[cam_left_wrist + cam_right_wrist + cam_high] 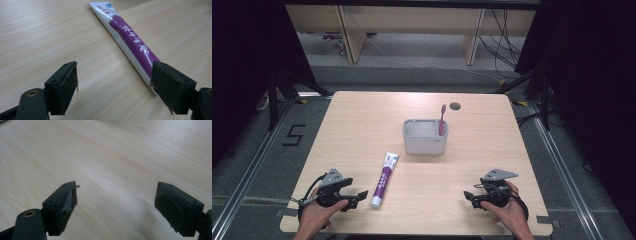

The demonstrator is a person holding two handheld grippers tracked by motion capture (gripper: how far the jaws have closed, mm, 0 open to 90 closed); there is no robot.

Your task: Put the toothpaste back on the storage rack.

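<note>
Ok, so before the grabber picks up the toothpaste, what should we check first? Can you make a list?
1. Left gripper jaws open: ok.
2. Toothpaste tube lying flat on the table, easy to reach: ok.
3. Tube between the left jaws: not ok; in the left gripper view it lies beside the right-hand jaw, not in the gap.
4. Right gripper open and away from the tube: ok.
5. Grey bin upright with room beside the red toothbrush: ok.
6. Cap on tight: cannot tell.

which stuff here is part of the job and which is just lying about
In the job: purple-and-white toothpaste tube beside the open left gripper; grey plastic holder box; red toothbrush standing in it.
Lying about: black cables on the floor.
</note>
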